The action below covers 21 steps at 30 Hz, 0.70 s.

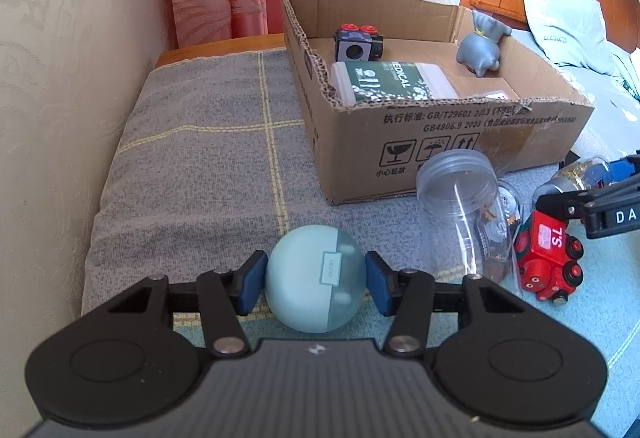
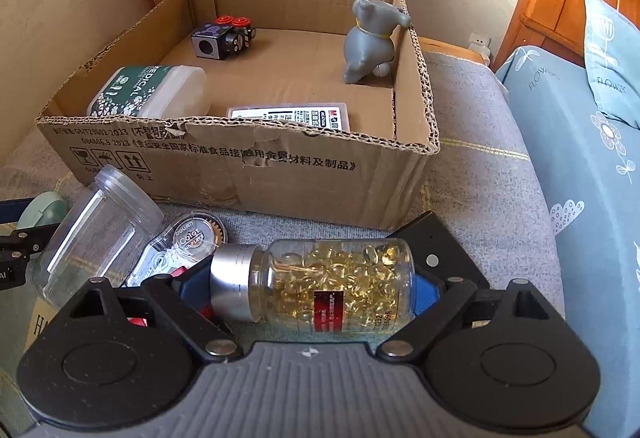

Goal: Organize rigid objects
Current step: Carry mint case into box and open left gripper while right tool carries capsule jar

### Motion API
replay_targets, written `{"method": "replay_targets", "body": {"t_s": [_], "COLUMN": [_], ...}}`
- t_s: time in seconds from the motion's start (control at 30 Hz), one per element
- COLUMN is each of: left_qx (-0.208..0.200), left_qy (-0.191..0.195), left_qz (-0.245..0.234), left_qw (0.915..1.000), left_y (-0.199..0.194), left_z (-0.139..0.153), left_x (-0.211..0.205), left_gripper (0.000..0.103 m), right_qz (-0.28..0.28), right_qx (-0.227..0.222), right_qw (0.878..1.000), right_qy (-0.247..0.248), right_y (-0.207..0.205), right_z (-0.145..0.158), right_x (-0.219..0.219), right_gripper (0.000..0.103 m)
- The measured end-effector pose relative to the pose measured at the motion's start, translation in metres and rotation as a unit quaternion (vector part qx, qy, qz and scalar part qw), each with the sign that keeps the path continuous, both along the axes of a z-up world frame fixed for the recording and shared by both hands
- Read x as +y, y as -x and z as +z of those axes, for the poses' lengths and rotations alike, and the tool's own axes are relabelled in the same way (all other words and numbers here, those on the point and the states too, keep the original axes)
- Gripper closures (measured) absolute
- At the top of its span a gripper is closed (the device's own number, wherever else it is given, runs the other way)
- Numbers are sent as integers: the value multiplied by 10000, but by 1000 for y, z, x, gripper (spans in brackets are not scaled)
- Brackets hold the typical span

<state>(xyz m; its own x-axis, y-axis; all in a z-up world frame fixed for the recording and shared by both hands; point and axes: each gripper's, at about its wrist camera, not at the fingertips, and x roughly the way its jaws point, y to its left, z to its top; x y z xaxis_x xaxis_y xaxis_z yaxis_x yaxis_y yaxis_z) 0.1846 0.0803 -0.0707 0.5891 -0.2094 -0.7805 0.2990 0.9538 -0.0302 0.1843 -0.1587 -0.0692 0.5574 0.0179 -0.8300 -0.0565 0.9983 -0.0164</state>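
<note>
My left gripper (image 1: 316, 284) has its blue fingers (image 1: 252, 284) squeezing a round, light blue earbud case (image 1: 316, 284) that sits on the grey checked blanket (image 1: 192, 165). Next comes an empty clear jar (image 1: 466, 213) lying on its side, then a red toy train (image 1: 550, 262). Behind them is the cardboard box (image 2: 256, 165) with a grey cat toy (image 2: 370, 41) inside. My right gripper (image 2: 316, 284) has wide fingers around a bottle of yellow pills (image 2: 332, 284); I cannot tell if they press it.
</note>
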Motion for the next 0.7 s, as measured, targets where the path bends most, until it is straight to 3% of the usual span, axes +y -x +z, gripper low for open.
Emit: {"method": "replay_targets", "body": {"t_s": [0.4,0.7], "left_qx": [-158,-554], "left_qy": [-7,50], "left_qz": [-111,-393], "left_qw": [9998,9977], "left_y": [17,15], "left_z": [34,76], "left_x": [-1,-16], "left_gripper": [51,51], "right_qz": [426,697], "right_qx": [-234,-686], "right_qw": [9987,9951], "right_qy": [-135,-156], "right_y": [12,15], "right_z": [36,77], "right_x": [-11,-18], "right_gripper": [7,7]}}
